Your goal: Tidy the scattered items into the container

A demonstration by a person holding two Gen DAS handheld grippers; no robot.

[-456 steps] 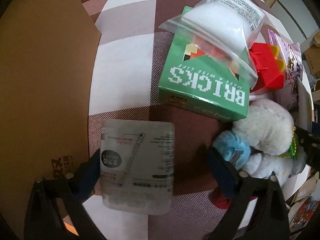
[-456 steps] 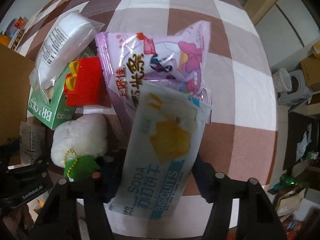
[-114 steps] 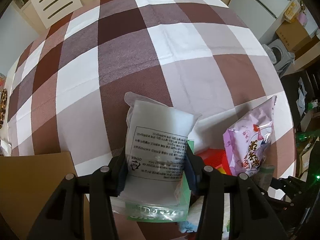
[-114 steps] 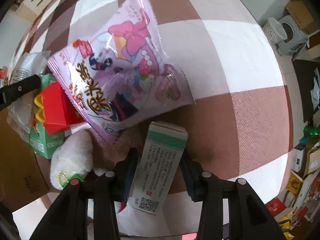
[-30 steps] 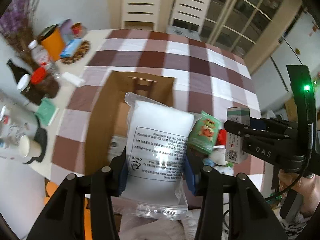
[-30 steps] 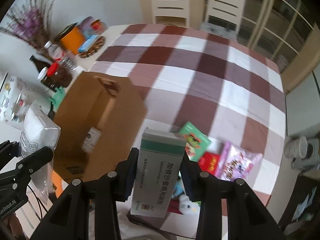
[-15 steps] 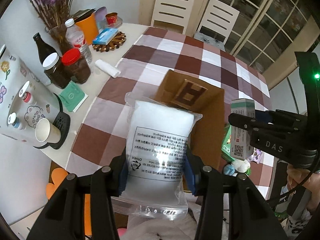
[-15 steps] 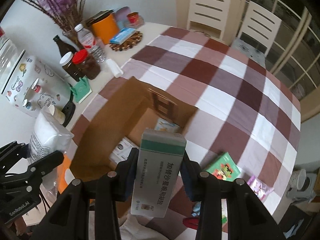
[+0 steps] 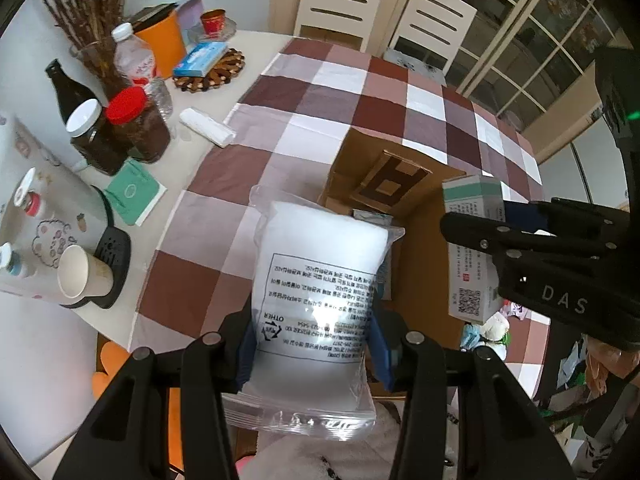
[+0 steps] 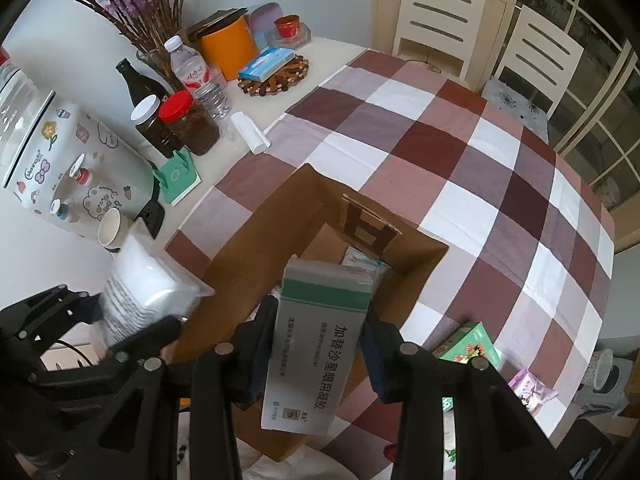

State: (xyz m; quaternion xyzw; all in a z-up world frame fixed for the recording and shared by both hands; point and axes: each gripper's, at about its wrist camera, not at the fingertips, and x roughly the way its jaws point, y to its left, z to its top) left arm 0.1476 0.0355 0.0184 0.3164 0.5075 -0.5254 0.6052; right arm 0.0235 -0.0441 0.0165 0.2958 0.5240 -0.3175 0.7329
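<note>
I was working in a home dining room: a table under a brown, maroon and white checked tablecloth, with two cream slat-backed wooden chairs drawn up to its far end. Along the wall stood a glass vase of dried purple flowers, a clear plastic water bottle, two dark-filled jars and a sticker-covered white appliance.

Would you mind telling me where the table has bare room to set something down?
The checked cloth lies bare from the box to the chairs. Crowded: the jars and bottles left of the cloth, and the packets right of the box.
</note>
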